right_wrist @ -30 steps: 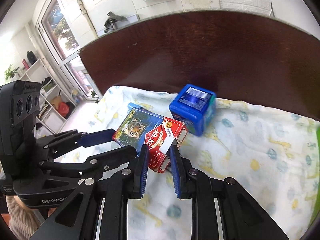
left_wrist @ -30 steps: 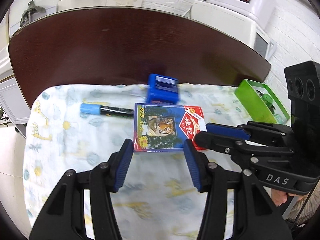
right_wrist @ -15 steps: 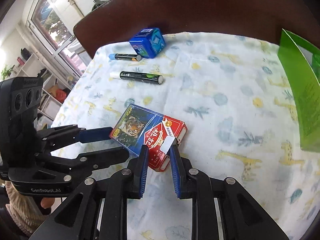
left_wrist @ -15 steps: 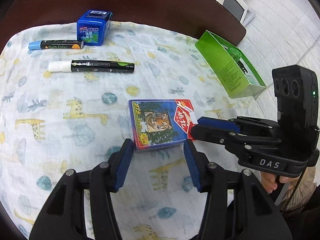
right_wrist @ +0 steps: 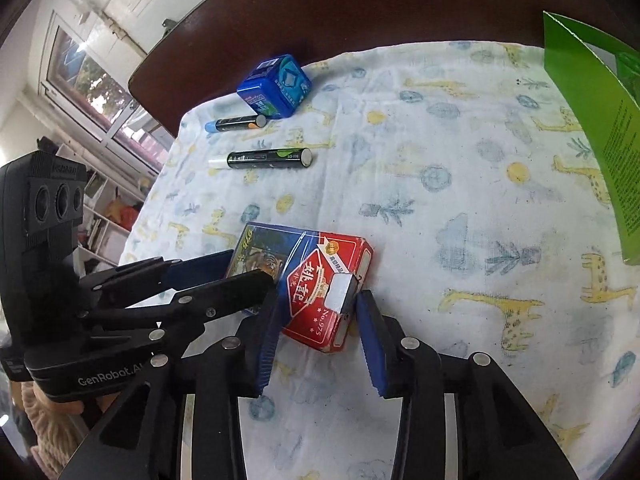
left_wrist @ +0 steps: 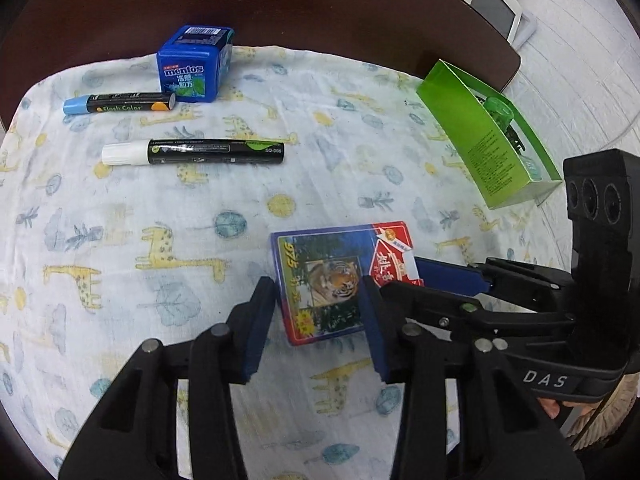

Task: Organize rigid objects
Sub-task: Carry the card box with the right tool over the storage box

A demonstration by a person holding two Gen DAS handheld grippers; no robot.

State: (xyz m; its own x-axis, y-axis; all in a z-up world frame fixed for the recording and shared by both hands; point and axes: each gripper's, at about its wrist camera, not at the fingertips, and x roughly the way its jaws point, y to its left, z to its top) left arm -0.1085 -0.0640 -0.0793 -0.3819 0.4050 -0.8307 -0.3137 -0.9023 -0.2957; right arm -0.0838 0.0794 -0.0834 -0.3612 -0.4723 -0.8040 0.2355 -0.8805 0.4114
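Note:
A red and blue playing-card box with a tiger picture [left_wrist: 340, 280] lies flat on the giraffe-print cloth [left_wrist: 200, 240]. My left gripper [left_wrist: 318, 300] straddles its near end, with the jaws close to the box sides. My right gripper [right_wrist: 316, 320] is open around the box's red end [right_wrist: 320, 288], with a gap on the right side. Each gripper shows in the other's view, the right one [left_wrist: 448, 280] and the left one [right_wrist: 200, 276].
A blue Mentos box [left_wrist: 196, 64], a blue-capped marker [left_wrist: 120, 104] and a white-capped marker [left_wrist: 192, 152] lie at the far left. A green open carton [left_wrist: 488, 132] with a green item inside stands at the right. The dark wooden table [left_wrist: 320, 12] edge lies beyond.
Both grippers carried the card box from beside the Mentos box toward the near middle of the cloth. The right jaws, shut on the box before, have now opened. The box lies on the cloth.

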